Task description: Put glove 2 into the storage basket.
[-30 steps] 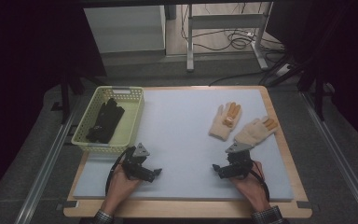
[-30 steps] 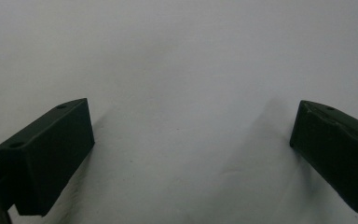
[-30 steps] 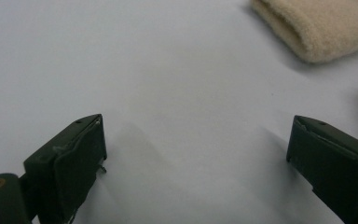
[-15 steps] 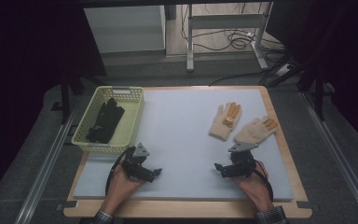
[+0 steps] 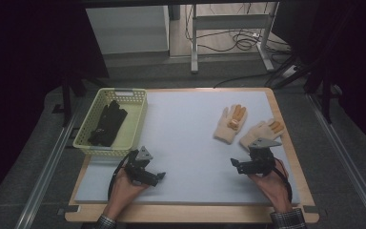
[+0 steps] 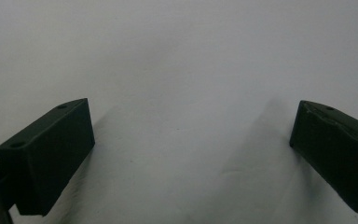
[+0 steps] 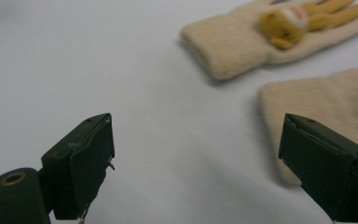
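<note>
While gloves (image 5: 248, 128) lie near, basket (image 5: 136, 117) sits apart.

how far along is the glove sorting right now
Done: a black glove pair lies in the yellow basket. In hand: nothing; the right claw is open beside the nearer cream glove, the left claw open over bare mat. Left: both cream gloves, including the farther one, look set to go next.

Dark room; a grey floor (image 5: 267, 71) surrounds the table (image 5: 286, 143), with cables (image 5: 240, 42) and what may be a metal stand (image 5: 228, 21) at upper centre.
</note>
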Demonstrator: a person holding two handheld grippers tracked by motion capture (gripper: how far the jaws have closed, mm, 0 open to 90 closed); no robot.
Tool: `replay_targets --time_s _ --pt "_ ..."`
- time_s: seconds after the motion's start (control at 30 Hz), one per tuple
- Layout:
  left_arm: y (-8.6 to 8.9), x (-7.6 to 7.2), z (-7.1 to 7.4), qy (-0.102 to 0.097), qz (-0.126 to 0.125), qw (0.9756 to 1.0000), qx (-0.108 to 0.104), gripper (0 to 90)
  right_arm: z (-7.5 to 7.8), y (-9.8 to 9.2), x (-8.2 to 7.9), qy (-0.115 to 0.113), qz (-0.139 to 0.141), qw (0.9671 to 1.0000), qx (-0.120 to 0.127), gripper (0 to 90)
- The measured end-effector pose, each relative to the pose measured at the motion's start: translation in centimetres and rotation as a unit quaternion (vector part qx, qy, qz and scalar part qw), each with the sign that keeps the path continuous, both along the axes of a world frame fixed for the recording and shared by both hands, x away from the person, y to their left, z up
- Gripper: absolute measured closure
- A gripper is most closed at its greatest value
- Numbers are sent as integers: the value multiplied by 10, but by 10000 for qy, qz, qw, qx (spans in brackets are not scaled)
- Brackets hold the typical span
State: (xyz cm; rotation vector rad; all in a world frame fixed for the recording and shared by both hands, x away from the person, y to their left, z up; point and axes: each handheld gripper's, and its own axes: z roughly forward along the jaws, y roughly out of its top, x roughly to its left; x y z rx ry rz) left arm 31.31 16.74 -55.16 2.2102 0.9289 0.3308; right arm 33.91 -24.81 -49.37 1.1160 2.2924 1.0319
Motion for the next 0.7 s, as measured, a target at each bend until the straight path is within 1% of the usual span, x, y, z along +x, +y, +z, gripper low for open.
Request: replay_targets --time_s 0.03,0.13,0.27,0.33,0.4,0.5,0.6,0.7 --pt "0 0 0 1 0 10000 0 0 2 -3 2 -2 -55 10000 24 103" --pt "0 0 0 2 1 10000 -1 0 7 -11 9 -28 -241 9997 -7 105" --pt "0 0 0 3 1 10000 -1 0 13 -22 20 -37 -438 9989 -137 146" --pt "0 0 0 4 3 10000 -3 0 15 -27 25 -57 -524 9986 -89 157" --pt "0 0 0 5 2 10000 -1 0 18 -32 30 -125 -610 9980 -79 166" --pt "0 0 0 6 3 10000 -4 0 21 -39 37 -123 -702 9975 8 171" --pt "0 0 0 6 3 10000 -4 0 22 -43 45 -171 -780 9968 -70 174" --pt "0 0 0 2 0 10000 0 0 17 -48 55 -132 -881 9958 -220 175"
